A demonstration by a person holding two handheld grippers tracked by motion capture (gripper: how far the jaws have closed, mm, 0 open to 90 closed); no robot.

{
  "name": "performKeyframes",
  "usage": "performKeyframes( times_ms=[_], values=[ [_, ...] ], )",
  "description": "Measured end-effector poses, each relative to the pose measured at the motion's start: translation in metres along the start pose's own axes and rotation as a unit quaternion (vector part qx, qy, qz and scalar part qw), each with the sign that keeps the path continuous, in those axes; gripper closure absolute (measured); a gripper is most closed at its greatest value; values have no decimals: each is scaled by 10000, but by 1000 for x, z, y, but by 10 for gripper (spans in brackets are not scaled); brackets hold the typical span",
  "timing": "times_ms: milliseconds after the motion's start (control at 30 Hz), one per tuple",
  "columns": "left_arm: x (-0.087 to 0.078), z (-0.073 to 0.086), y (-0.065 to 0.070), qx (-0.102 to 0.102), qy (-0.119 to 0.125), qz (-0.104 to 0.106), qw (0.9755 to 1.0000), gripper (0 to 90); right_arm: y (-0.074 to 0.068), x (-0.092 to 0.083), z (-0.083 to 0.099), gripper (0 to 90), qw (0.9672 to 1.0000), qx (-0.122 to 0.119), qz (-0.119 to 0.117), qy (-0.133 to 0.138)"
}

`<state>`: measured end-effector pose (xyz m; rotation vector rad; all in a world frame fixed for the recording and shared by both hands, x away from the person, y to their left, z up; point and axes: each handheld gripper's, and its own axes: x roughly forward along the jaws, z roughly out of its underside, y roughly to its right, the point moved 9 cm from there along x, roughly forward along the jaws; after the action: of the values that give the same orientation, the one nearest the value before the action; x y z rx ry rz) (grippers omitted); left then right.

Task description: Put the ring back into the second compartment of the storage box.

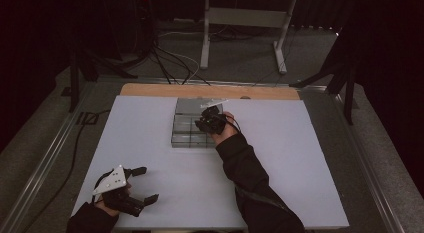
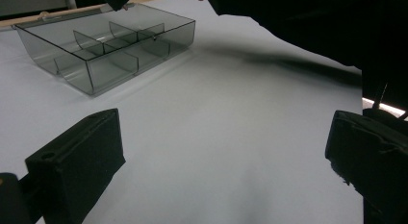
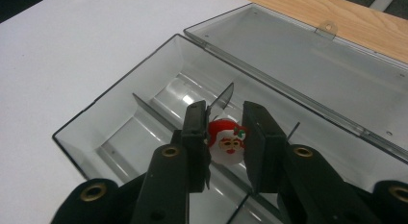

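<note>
- Right now the right gripper (image 3: 226, 137) holds a small Santa figure (image 3: 226, 140) between its two black jaws, which are closed on the figure's sides with the painted face turned toward the camera.
- Below the held figure lies the clear compartment box (image 3: 120, 113), lid thrown back toward the wooden table edge (image 3: 346, 17); the figure hangs above the box's interior, close to where the thin dividers (image 3: 144, 106) meet.
- Which cell sits straight under the figure is hard to say from the right gripper view: it seems to straddle a divider line, perhaps leaning toward the nearer cell.
- So the coming move turns on that relation, I judge: the figure must be clear of the divider and squarely over one cell before the jaws part, or it may land on the partition's edge and tip.
- Seen from above, the right gripper (image 1: 212, 120) is over the box (image 1: 186, 138) in the middle of the white table mat (image 1: 300, 158), far nearer the work than the other hand.
- Well apart, the left gripper (image 1: 142, 185) rests near the mat's near-left corner, jaws spread wide with nothing between them; its view shows the box (image 2: 91, 70) well ahead.
</note>
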<state>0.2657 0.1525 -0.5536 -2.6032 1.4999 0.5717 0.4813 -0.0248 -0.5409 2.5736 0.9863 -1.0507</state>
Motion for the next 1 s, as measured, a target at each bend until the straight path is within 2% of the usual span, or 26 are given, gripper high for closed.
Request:
performKeyframes(
  times_ms=[267, 500, 533, 633, 733, 900, 967, 1000],
  values=[
    [-1, -1, 0, 8, 21, 5, 10000, 3, 0, 9, -1, 714, 10000, 23, -5, -68],
    [-1, 0, 0, -3, 19, 8, 10000, 3, 5, 14, 0, 691, 9999, 13, 93, -93],
    [0, 0, -1, -12, 16, 2, 10000, 3, 5, 16, 1, 609, 9999, 17, 125, -88],
    [0, 0, 0, 3, 14, 9, 10000, 3, 5, 13, 1, 474, 9999, 116, 62, 22],
    [0, 0, -1, -11, 19, -1, 10000, 3, 4, 7, -1, 379, 9998, 196, -48, 94],
    [0, 0, -1, -13, 11, -9, 10000, 3, 2, -1, -2, 291, 9994, 259, -176, 156],
    [0, 0, 0, 2, 0, -11, 10000, 3, 0, -7, -4, 231, 9984, 367, -314, 283],
    [0, 0, 0, 8, -3, -7, 10000, 3, -2, -10, -3, 190, 9981, 291, -453, 290]
  ],
)
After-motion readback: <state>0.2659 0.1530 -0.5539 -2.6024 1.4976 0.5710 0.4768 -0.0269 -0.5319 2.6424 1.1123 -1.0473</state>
